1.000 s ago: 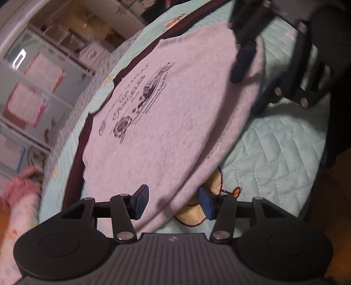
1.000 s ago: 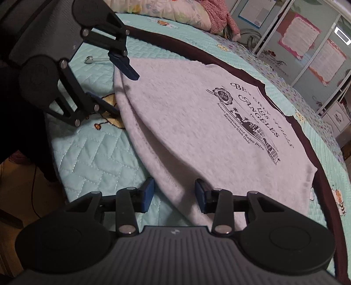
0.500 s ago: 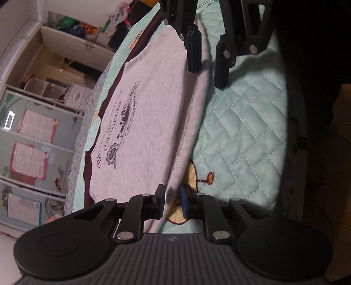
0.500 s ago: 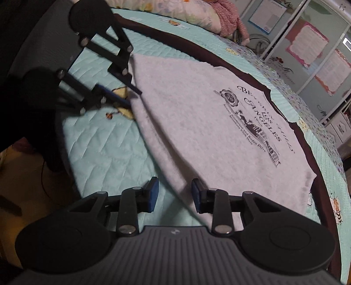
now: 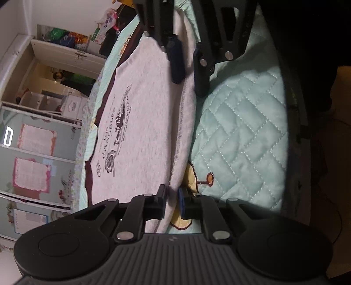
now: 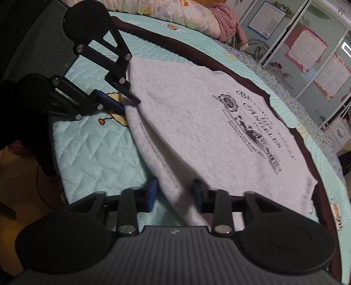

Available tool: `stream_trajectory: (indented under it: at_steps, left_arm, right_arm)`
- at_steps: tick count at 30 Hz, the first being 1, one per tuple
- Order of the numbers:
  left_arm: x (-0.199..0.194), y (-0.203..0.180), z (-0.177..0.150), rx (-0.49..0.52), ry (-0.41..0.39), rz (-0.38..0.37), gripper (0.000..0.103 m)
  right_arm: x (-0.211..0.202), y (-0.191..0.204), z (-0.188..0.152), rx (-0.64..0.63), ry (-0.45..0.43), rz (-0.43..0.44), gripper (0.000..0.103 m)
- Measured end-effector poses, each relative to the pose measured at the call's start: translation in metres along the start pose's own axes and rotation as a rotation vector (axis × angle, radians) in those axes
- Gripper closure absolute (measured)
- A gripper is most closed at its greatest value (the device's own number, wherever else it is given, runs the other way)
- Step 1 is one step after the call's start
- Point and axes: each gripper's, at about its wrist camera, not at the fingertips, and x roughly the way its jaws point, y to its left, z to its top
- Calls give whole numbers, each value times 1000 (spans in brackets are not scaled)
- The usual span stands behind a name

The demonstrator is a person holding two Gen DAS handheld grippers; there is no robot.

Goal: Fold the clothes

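Fingers (image 5: 162, 198) closing on shirt (image 5: 140, 131) hem, quilt (image 5: 241, 131) beneath

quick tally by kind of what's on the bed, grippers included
grey printed shirt: 1
grippers: 2, left gripper and right gripper, both at the shirt's near hem
floral pillow: 1
pink knitted item: 1
total: 5

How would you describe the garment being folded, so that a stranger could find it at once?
Start at the bed's mint quilt. Spread flat across it lies the pale grey top, over a dark maroon layer. Its black printed crest and lettering set it apart from the quilt's small cartoon patches.
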Motion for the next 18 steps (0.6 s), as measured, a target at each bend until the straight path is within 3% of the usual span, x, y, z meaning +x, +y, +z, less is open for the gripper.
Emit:
stream_trajectory:
  at_steps: [4,12,18]
  left_arm:
    - [1,10,0,-29,2,11,99]
    - [-5,17,2,-101,-22,-3,100]
    - [-15,12,-3,-36,-44,-77,101]
  right_arm:
    - [-6,-1,6,12,-17,-17,90]
    - [-14,-14,9,71,-29,18,94]
    - [-16,-12,5,97,7,87,100]
